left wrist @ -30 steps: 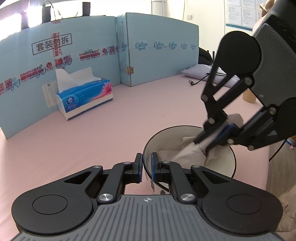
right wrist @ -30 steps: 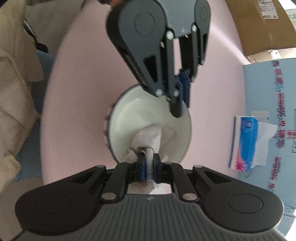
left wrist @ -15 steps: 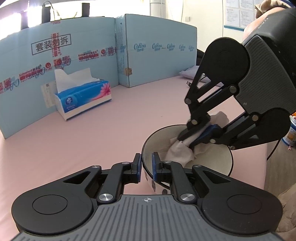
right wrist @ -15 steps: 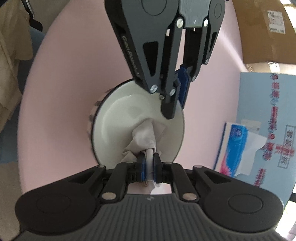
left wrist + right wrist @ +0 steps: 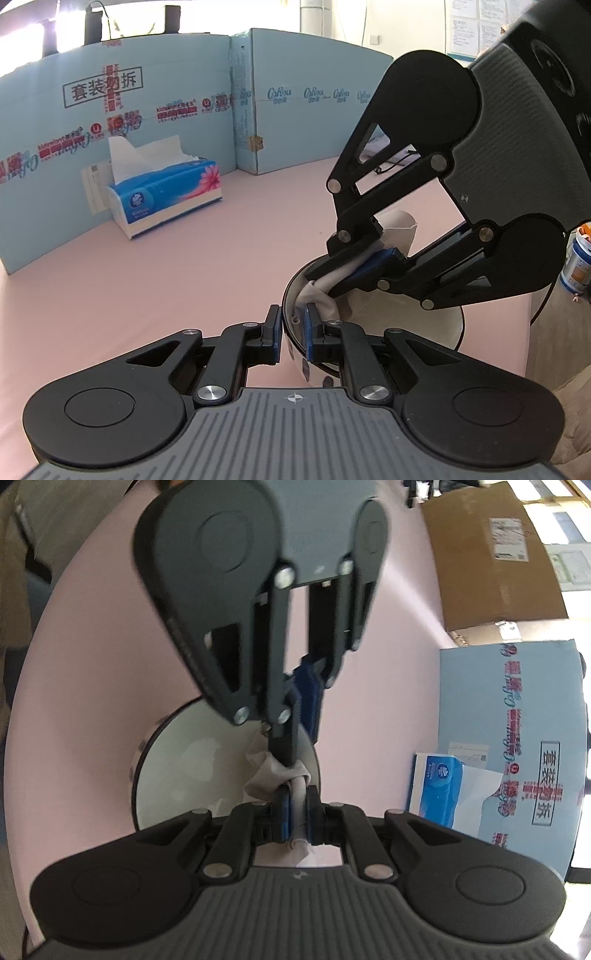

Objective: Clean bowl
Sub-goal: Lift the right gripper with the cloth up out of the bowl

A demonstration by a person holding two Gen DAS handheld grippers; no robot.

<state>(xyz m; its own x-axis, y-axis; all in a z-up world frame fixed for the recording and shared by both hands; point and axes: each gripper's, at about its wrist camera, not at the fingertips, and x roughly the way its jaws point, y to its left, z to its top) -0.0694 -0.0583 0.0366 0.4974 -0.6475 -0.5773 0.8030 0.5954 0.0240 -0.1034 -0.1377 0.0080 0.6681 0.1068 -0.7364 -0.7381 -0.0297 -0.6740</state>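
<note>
Left gripper [image 5: 292, 334] clamped on bowl [image 5: 448, 325] rim at bowl's 9 o'clock, one pad outside, one inside. Right gripper [image 5: 295, 814] pinching tissue [image 5: 275, 775], wad pressed on inner wall beside left pads. Bowl on pink table [image 5: 184, 273]; tissue box [image 5: 166, 195] at 10 o'clock, well apart.

The bowl [image 5: 192, 760] looks glossy and smooth inside, with a shiny mirror-like outer wall. The tissue [image 5: 273, 775] is soft, crumpled paper. The table [image 5: 184, 266] is matt pink. The tissue box [image 5: 166, 199] is glossy printed card; the panels [image 5: 147, 110] are printed cardboard.
</note>
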